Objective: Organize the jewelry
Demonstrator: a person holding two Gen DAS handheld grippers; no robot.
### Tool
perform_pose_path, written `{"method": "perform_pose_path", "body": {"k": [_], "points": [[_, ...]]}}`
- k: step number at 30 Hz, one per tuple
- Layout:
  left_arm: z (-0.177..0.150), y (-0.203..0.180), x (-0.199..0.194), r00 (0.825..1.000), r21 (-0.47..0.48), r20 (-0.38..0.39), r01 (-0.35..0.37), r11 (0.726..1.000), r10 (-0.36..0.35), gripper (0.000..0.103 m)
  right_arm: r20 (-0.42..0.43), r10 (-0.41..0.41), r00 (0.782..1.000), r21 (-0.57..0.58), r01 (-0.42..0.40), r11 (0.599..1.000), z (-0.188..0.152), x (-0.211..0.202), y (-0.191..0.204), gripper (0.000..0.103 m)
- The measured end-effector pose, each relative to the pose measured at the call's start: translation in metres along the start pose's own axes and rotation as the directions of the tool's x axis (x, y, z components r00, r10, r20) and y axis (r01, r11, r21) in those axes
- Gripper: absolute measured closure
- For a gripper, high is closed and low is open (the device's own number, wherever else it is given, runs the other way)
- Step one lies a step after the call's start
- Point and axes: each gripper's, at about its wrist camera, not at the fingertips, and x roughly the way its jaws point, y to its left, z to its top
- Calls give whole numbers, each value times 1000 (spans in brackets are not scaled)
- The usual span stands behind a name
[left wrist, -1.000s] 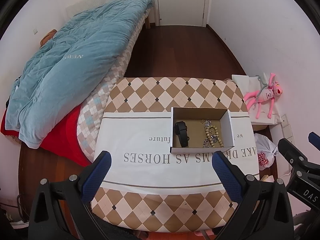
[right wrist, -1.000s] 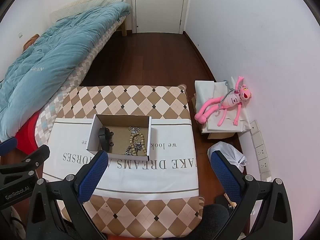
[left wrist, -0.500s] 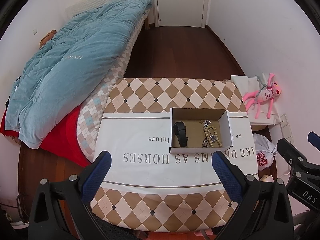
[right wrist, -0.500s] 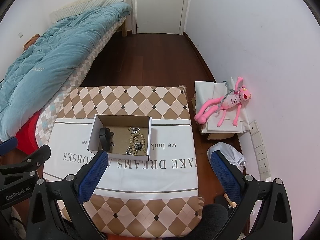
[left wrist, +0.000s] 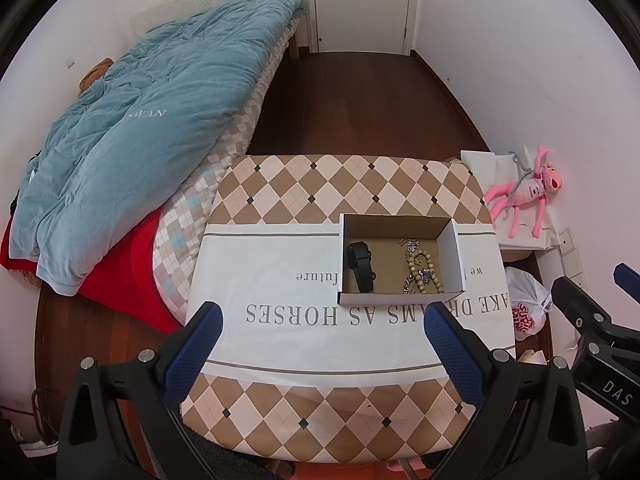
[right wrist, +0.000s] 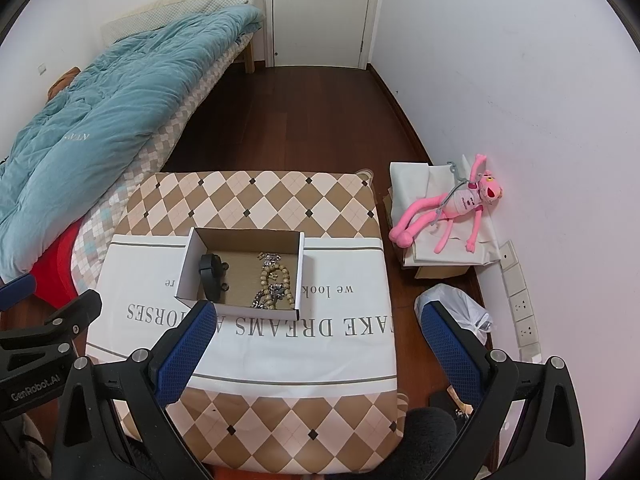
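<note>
We're looking at a home bedroom w/ a bed (left wrist: 224, 128) lying along the left wall under a blue quilt (left wrist: 132, 136). White door (right wrist: 320, 12) sitting at the far end, dark wood floor (right wrist: 304, 120) running thru, pink plush toy (right wrist: 452, 204) lounging by the right wall, checkered tablecloth (left wrist: 340, 184) covering the near table.

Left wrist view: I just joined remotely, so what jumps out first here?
An open cardboard box sits right of centre on the checked table, holding a black band on its left and a beaded bracelet tangled with silvery pieces on its right. Both the left gripper and the right gripper hang open and empty above the table's near edge.
</note>
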Motion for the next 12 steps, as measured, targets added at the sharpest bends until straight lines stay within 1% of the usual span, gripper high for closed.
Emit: {"method": "perform_pose_path", "body": {"k": [12], "points": [[1, 0, -2, 1000, -8, 5, 8, 1000, -8, 0, 4, -4, 1000, -8, 4, 1000, 0, -3, 1, 0]]}}
